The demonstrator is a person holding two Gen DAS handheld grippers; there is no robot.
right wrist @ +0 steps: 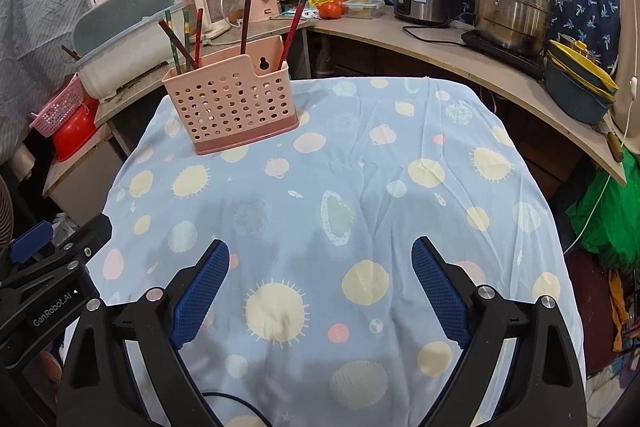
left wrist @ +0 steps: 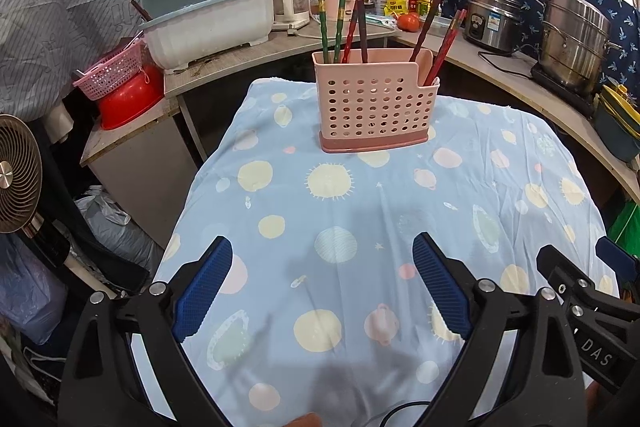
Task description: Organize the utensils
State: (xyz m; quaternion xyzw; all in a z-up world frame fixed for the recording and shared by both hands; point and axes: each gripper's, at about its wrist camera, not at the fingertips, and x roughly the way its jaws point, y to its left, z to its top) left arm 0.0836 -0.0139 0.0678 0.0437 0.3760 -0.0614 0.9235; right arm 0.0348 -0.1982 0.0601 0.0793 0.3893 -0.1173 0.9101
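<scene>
The left gripper (left wrist: 322, 283) hovers with its fingers (left wrist: 204, 287) spread wide and empty above the blue-clothed counter (left wrist: 360, 211), the pink utensil holder (left wrist: 374, 107) of chopsticks (left wrist: 336, 27) stands at the far edge, and the right gripper (right wrist: 320, 287) is likewise apart, empty.

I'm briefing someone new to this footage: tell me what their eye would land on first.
First, the pink perforated holder standing at the far end of the blue planet-print tablecloth, with green and red chopsticks sticking up from it. Then the left gripper and right gripper, both open and empty above the cloth.
</scene>
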